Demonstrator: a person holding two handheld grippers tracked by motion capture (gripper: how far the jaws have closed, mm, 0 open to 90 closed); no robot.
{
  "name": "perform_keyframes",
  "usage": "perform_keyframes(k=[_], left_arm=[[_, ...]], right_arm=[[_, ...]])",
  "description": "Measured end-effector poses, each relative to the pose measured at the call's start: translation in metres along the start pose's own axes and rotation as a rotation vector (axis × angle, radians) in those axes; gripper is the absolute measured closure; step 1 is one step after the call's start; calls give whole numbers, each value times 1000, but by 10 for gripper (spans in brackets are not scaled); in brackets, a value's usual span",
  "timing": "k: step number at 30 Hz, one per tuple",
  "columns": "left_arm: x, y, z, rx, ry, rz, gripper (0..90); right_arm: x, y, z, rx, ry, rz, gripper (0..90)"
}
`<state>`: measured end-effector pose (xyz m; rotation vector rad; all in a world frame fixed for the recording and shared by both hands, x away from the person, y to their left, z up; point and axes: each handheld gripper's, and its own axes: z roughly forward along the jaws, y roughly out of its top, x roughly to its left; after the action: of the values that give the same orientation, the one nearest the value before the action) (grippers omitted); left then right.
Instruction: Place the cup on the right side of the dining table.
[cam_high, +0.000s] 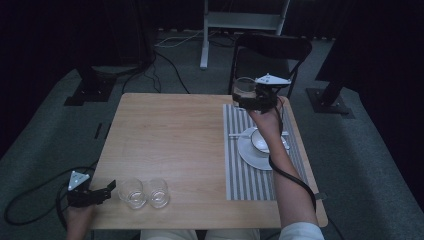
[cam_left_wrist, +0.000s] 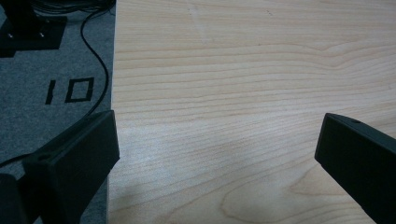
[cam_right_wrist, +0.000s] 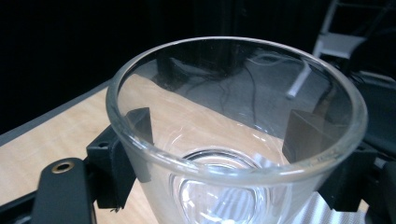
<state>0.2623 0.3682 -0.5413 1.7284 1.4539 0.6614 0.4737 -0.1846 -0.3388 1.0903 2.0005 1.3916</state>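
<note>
In the high view, a wooden table (cam_high: 170, 145) is sitting at the centre of the frame with a striped placemat (cam_high: 245, 175) lying on its right part. A white saucer (cam_high: 250, 154) is resting on the placemat with a white cup (cam_high: 260, 141) on it, partly behind the person's right forearm. The right gripper (cam_high: 246, 98) is reaching toward the upper right of the table, its jaws closing around a clear glass (cam_high: 243, 89) held at the placemat's far end. At the lower left of the frame, the left gripper (cam_high: 111, 190) is hovering at the table's near left edge with its jaws apart, just beside two empty glasses (cam_high: 144, 193) standing side by side near the front edge. In the left gripper view, the two black jaws are standing wide apart at the lower corners, with bare wood between them and grey carpet (cam_left_wrist: 56, 70) showing at the left. In the right gripper view, the glass (cam_right_wrist: 233, 140) is filling the centre, upright and empty, with both jaws pressing against its sides.
</note>
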Motion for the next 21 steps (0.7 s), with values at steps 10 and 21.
perform_keyframes(k=[10,21], left_arm=[[1,0,0,-2,-1,-7,2],[2,0,0,-6,-6,-16,2]], right_arm=[[-44,-12,44,117,-130,146,205],[-68,-58,101,321,-234,237,205]])
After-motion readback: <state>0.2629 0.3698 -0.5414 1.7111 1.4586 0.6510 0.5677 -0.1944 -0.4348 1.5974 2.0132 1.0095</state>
